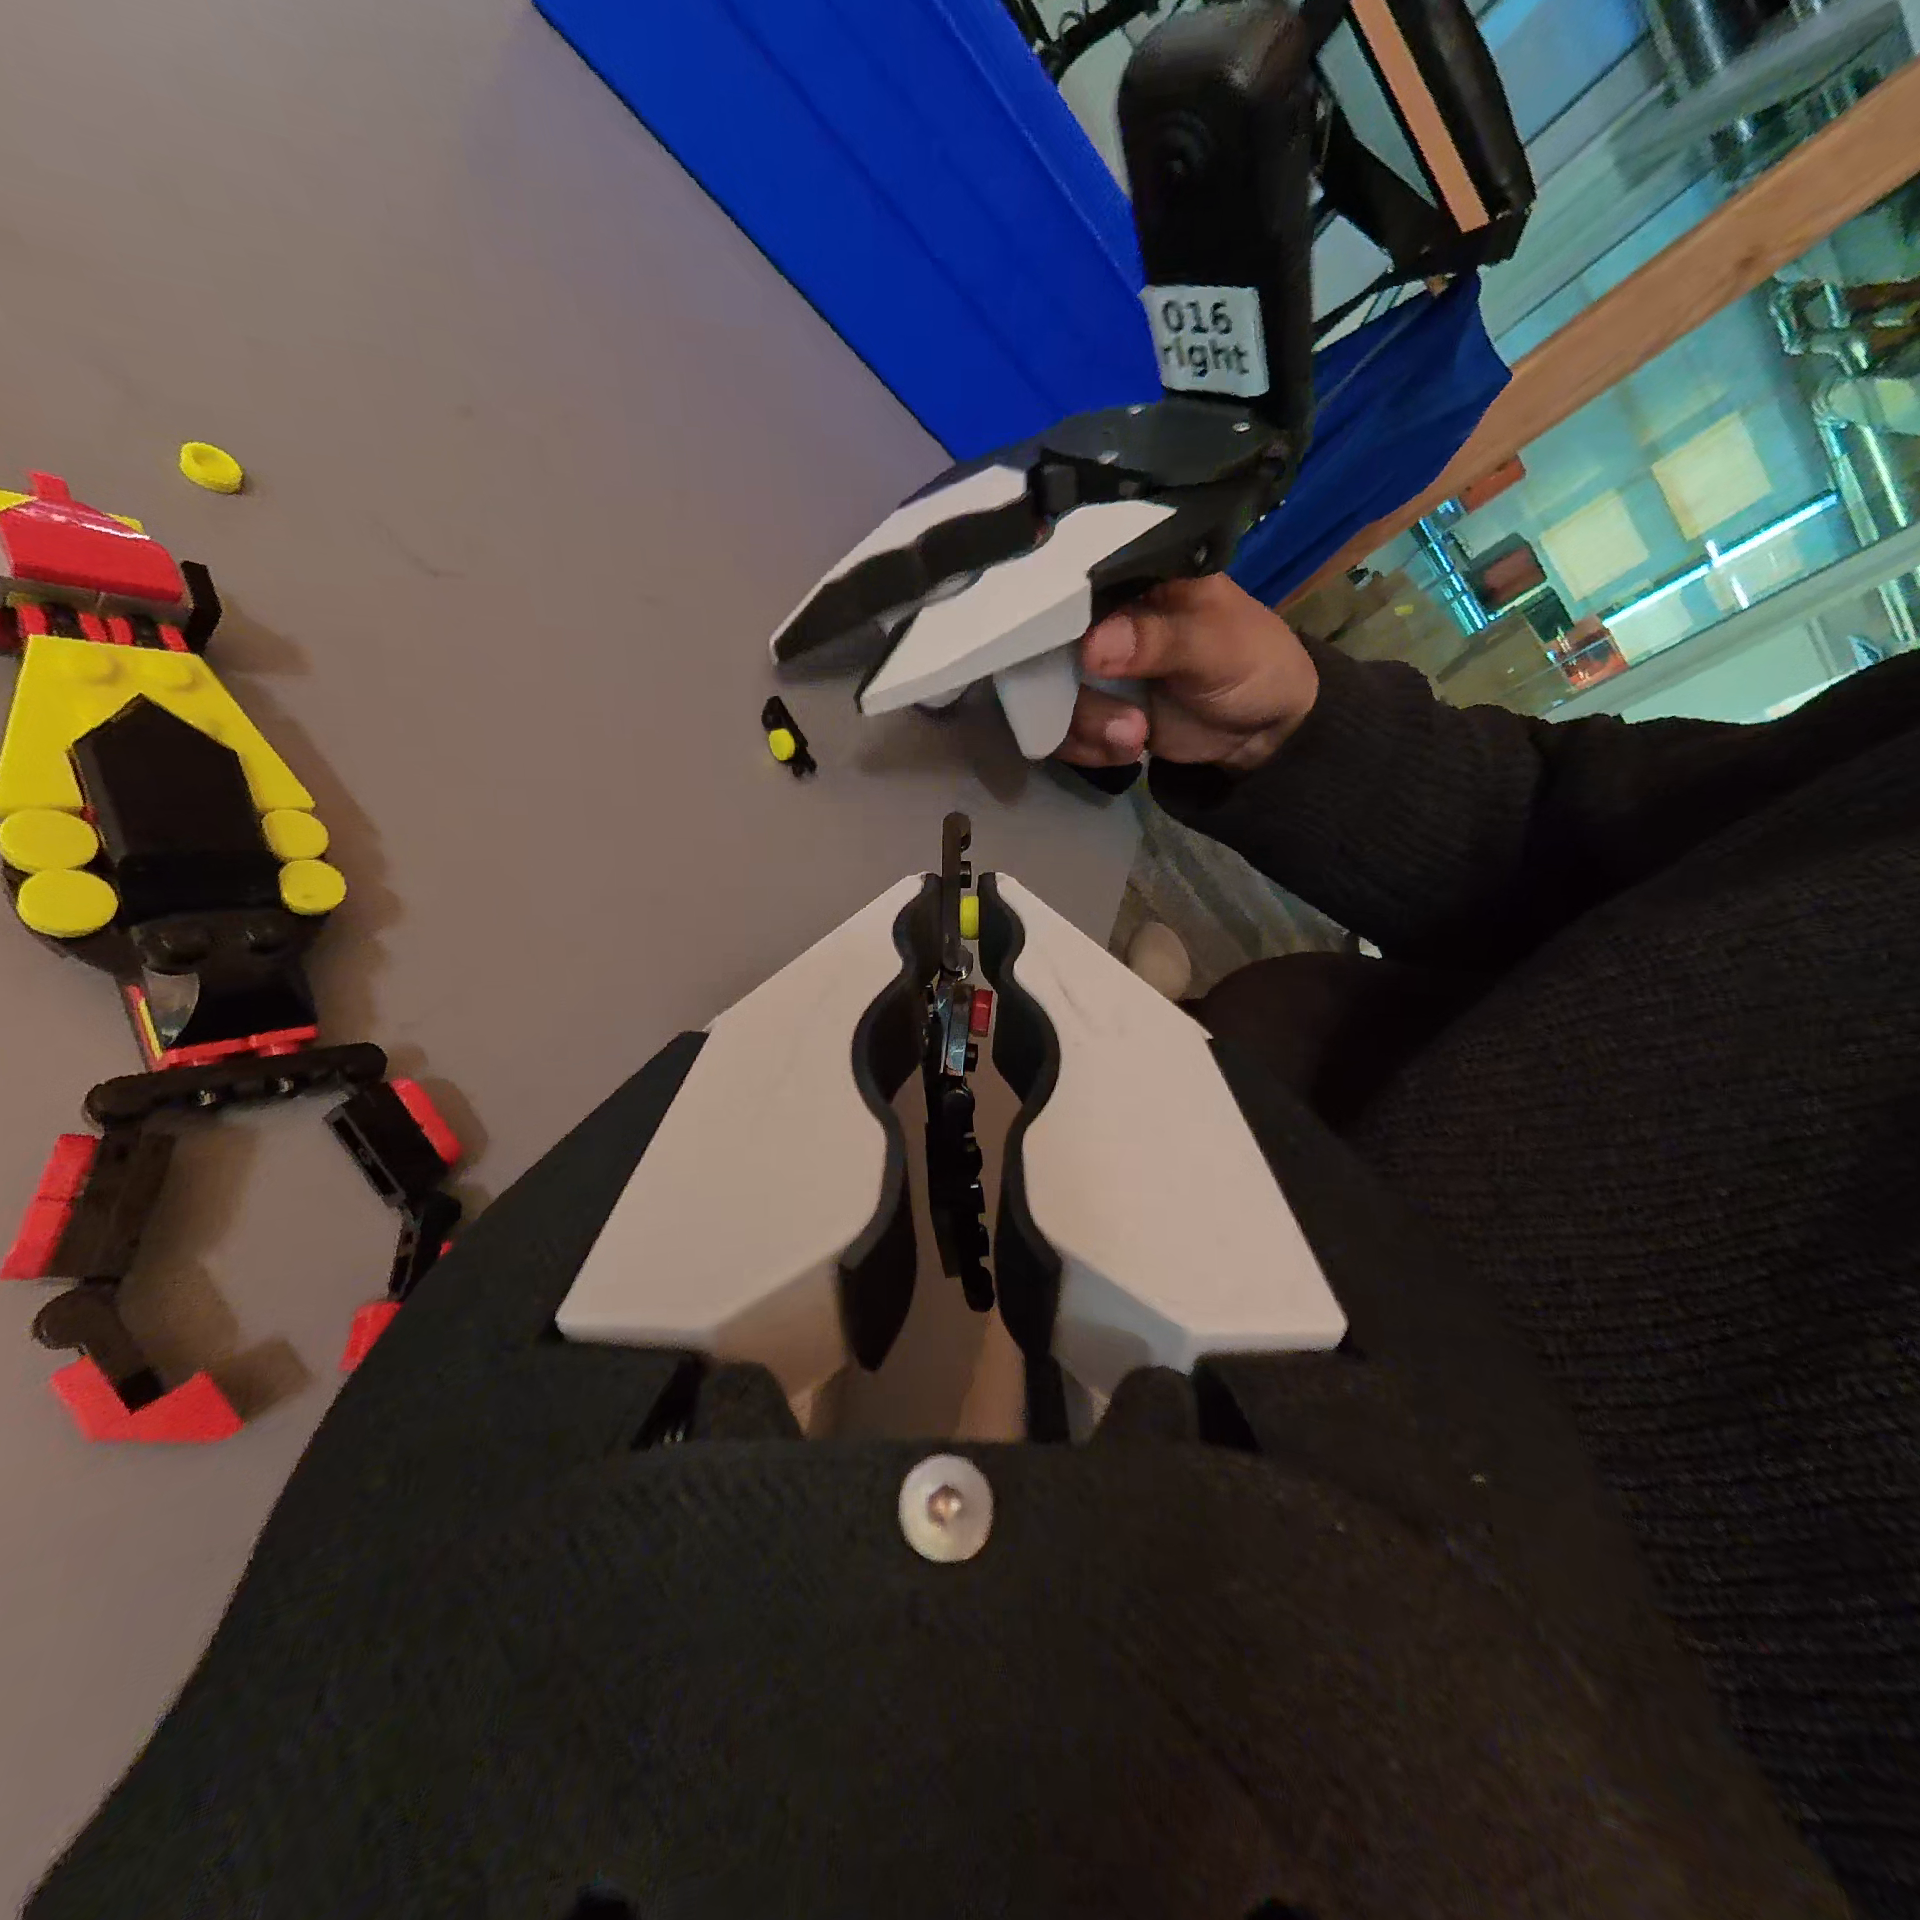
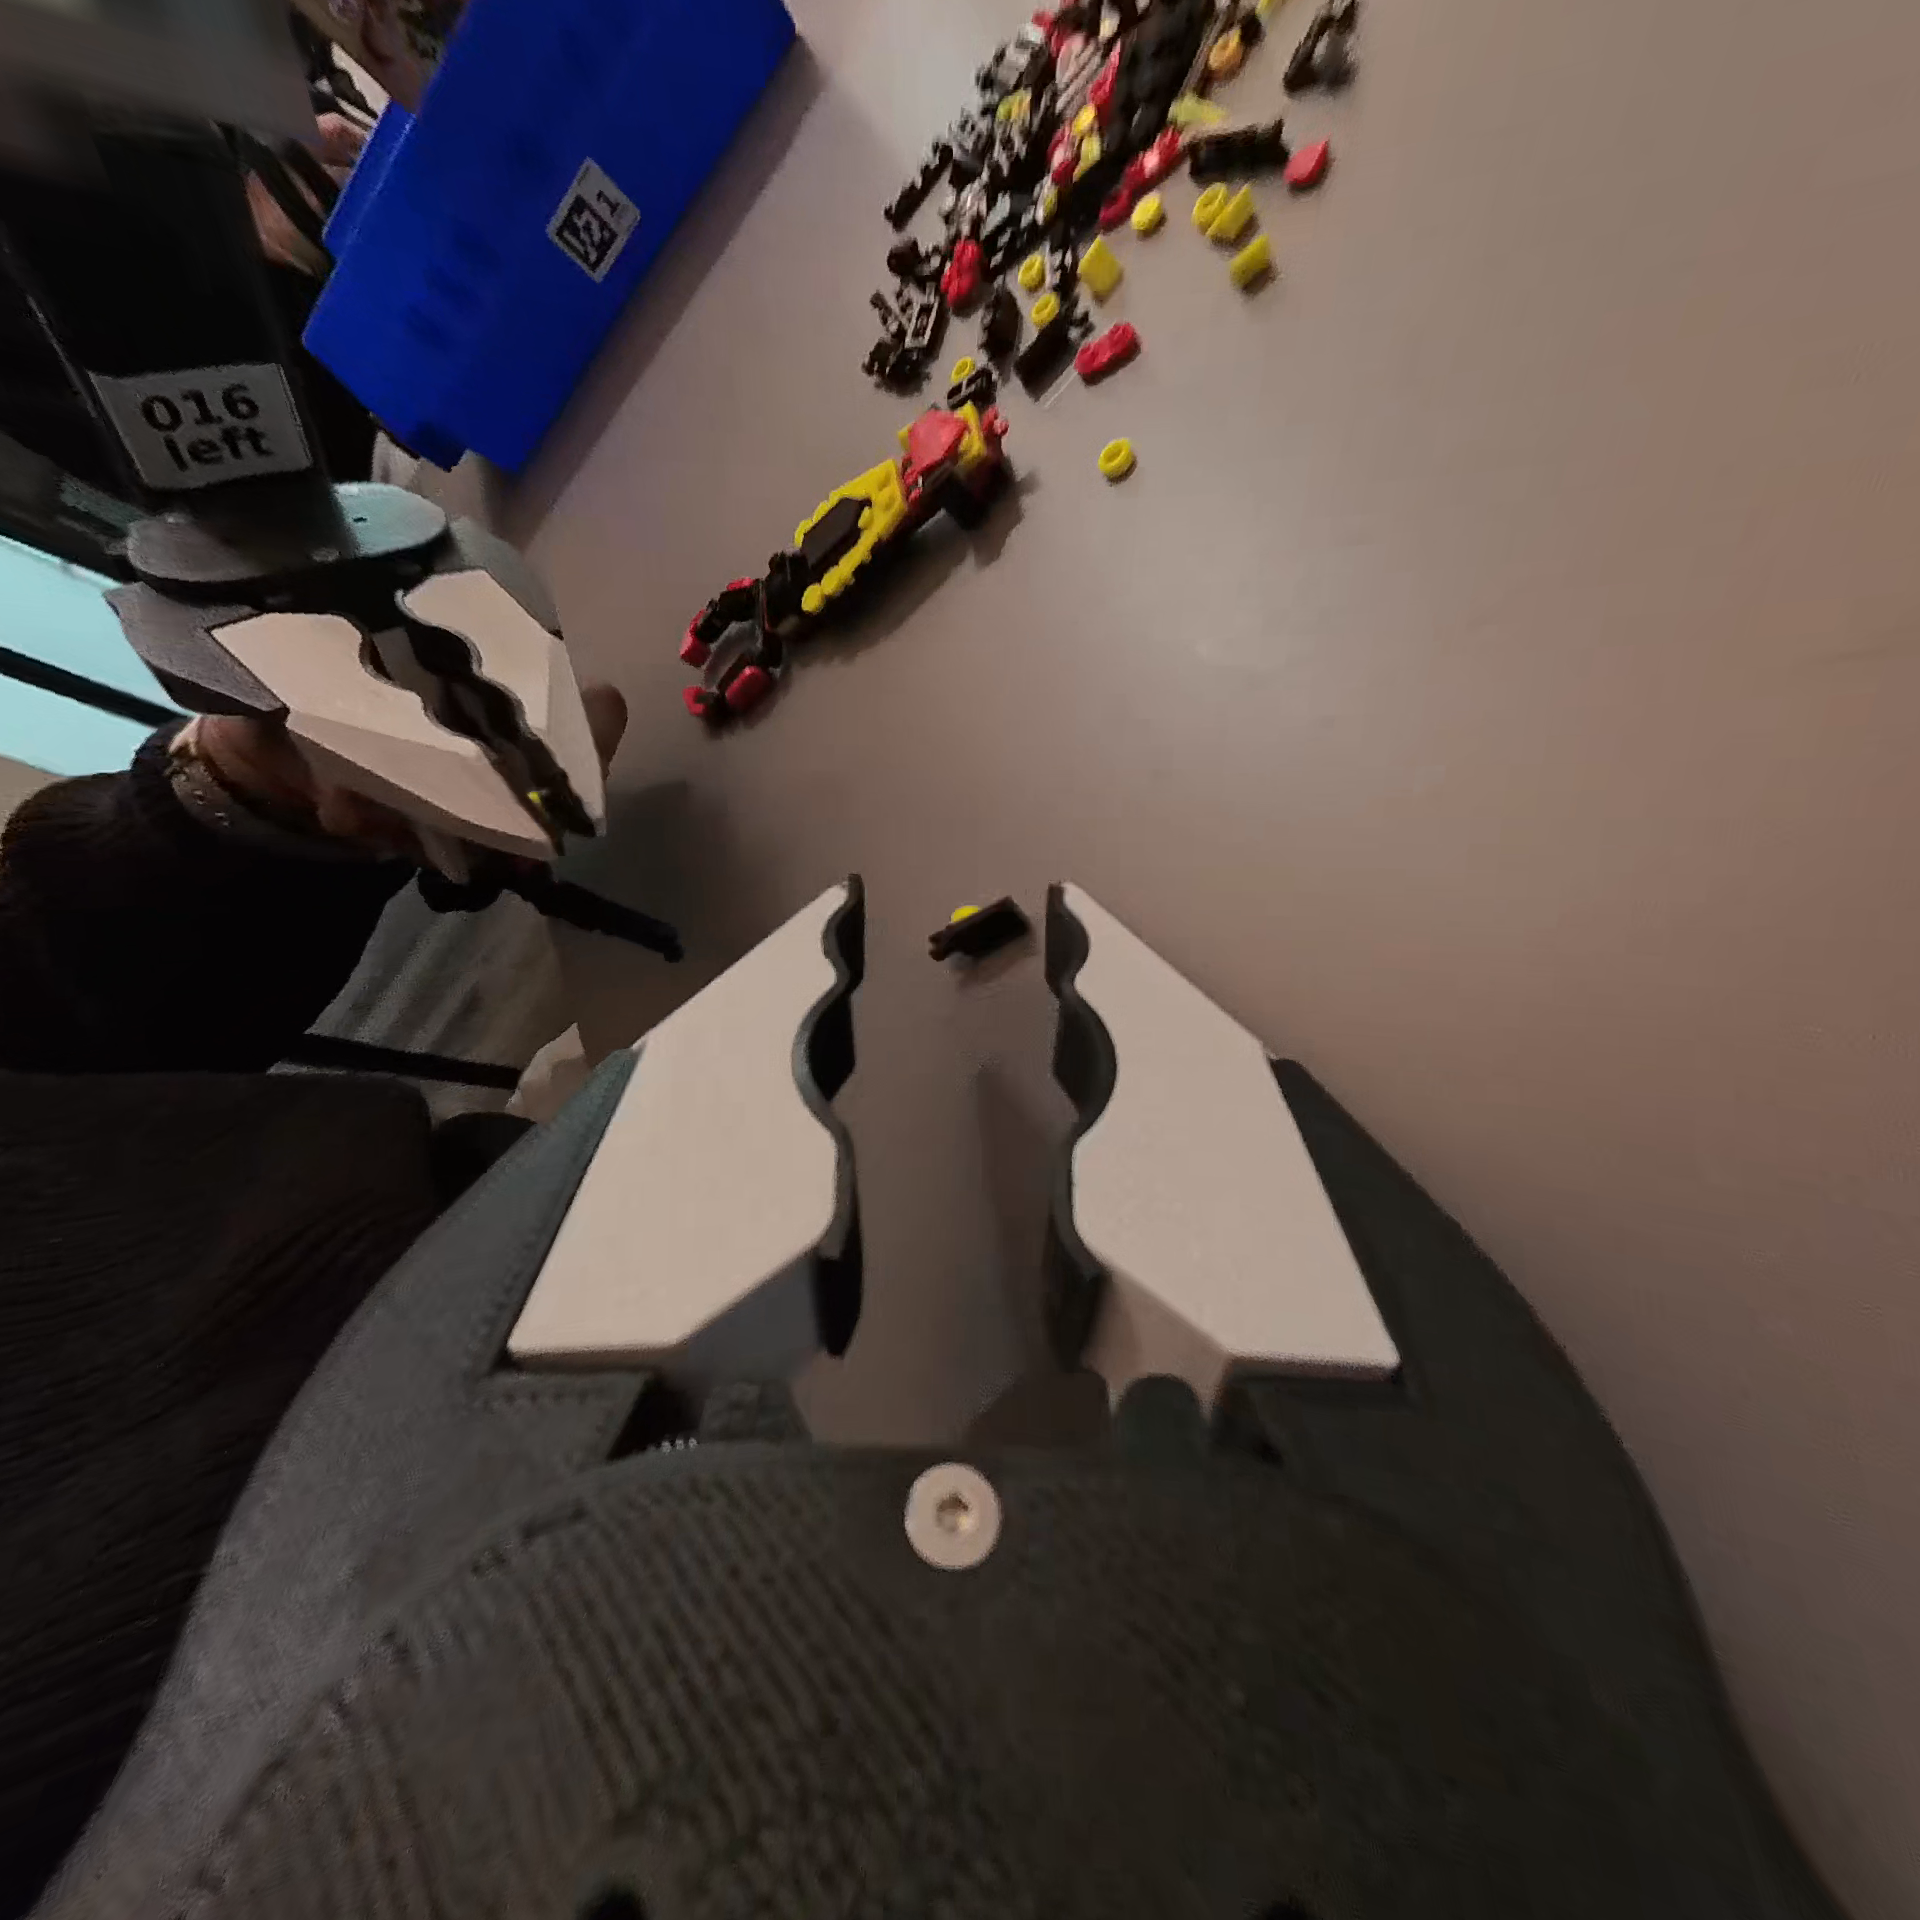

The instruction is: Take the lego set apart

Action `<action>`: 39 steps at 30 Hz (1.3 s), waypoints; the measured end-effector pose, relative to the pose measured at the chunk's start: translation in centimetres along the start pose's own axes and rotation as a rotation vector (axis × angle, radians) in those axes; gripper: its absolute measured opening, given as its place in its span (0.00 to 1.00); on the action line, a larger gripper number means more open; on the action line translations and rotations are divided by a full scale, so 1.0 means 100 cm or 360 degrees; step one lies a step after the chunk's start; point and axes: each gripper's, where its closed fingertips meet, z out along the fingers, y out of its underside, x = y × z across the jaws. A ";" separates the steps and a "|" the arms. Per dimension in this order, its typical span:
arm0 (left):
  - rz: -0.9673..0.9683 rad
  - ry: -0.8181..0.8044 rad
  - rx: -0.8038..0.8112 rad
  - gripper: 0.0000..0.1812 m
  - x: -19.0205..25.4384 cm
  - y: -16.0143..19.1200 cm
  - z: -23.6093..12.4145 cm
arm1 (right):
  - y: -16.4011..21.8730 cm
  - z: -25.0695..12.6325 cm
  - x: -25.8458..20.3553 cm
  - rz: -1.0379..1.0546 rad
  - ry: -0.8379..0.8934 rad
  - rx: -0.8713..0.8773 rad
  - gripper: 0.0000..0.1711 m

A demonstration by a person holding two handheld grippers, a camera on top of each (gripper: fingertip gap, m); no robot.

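The lego model (image 1: pixel 156 831), yellow, red and black, lies on the grey table at the left; it also shows in the right wrist view (image 2: pixel 852 540). My left gripper (image 1: pixel 951 883) is shut on a thin black lego strip (image 1: pixel 956 1091) with a yellow stud and a red bit, held edge-on above the table's edge. It shows in the right wrist view (image 2: pixel 566 821) too. My right gripper (image 2: pixel 954 894) is open just above the table. A small black piece with a yellow stud (image 2: pixel 977 925) lies on the table between its fingertips; the left wrist view shows this piece (image 1: pixel 787 740) under the right gripper (image 1: pixel 831 665).
A pile of loose red, yellow and black lego parts (image 2: pixel 1091 177) lies far across the table. A lone yellow ring (image 2: pixel 1117 457) lies near the model. A blue box (image 2: pixel 540 218) stands at the table's side. A person's dark sleeve (image 1: pixel 1558 831) is close by. The gap from one gripper's tips to the other's is roughly 9 cm.
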 end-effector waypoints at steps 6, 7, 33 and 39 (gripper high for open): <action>-0.0009 -0.0016 -0.0021 0.02 -0.003 0.004 0.003 | -0.023 -0.023 0.005 -0.0303 0.0195 0.0127 0.18; -0.0008 -0.0019 -0.0023 0.02 -0.003 0.004 0.003 | -0.026 -0.026 0.004 -0.0368 0.0246 0.0134 0.18; -0.0021 0.0000 -0.0025 0.02 0.000 0.007 0.012 | 0.003 -0.189 0.076 -0.0407 0.1322 0.0334 0.12; -0.0012 -0.0008 -0.0021 0.02 0.002 0.007 0.012 | -0.019 -0.189 0.050 -0.0458 0.1192 0.0548 0.32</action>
